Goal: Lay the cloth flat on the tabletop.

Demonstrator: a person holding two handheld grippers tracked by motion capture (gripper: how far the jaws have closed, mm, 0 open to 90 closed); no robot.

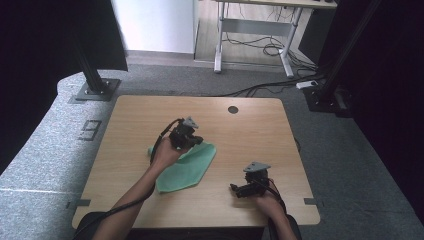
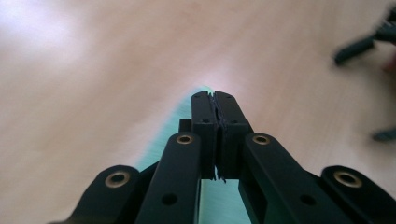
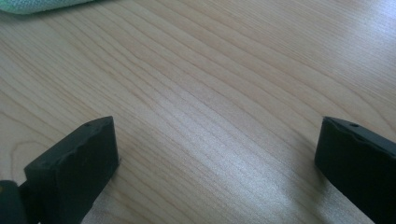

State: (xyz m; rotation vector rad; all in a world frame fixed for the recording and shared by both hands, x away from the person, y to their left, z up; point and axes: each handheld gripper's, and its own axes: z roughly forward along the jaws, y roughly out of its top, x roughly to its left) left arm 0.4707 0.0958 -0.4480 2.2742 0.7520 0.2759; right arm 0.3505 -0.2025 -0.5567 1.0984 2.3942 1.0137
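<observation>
Jaws of the left gripper (image 2: 215,105) were pressed shut on the green cloth (image 1: 187,167), its pinched edge blurred and mostly hidden; the right gripper (image 3: 217,149) stood wide open over bare worktop (image 3: 224,70).

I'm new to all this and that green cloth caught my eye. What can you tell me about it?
The green cloth is a soft, mint-coloured fabric, lying partly folded on the wooden table, roughly kite-shaped with a point toward the person. The left gripper sits over its upper edge with the jaws shut; in the left gripper view the green fabric runs up to the closed tips, so a corner looks pinched. Nothing else touches it.
</observation>
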